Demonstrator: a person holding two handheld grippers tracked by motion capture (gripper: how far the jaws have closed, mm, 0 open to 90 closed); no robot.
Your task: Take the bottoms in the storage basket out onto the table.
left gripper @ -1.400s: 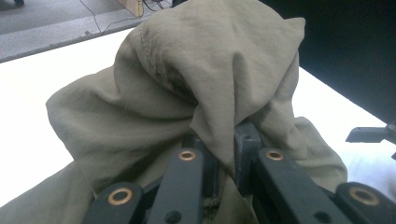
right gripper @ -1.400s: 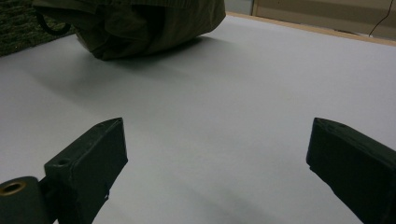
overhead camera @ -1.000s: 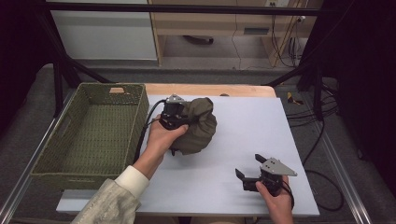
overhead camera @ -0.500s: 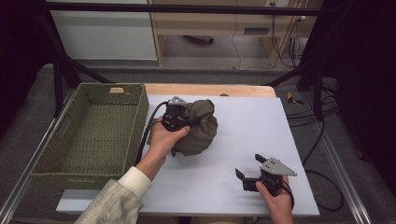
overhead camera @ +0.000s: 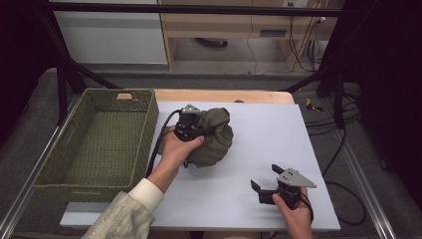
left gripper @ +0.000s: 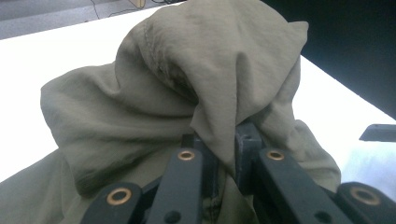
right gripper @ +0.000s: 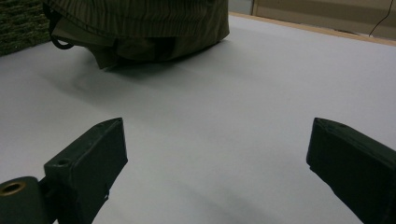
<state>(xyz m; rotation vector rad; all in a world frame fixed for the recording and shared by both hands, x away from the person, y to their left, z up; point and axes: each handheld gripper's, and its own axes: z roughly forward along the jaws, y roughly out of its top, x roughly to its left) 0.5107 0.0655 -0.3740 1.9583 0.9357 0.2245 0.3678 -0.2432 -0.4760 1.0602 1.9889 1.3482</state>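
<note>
Left gripper (overhead camera: 195, 125) pinching a bundled olive cloth (overhead camera: 213, 137) beside the basket (overhead camera: 94, 137).

The left jaws are clenched on a fold of the cloth, which bunches up over them in the left gripper view (left gripper: 187, 93); the bundle sits mid-surface (overhead camera: 278, 134), just right of the woven basket, probably bound for it, since the grip takes a top fold from which the cloth could hang. The right gripper (overhead camera: 272, 183) waits near the front edge, well apart, jaws spread with nothing between them, perhaps ready to steady the cloth (right gripper: 140, 28) if it sags.
</note>
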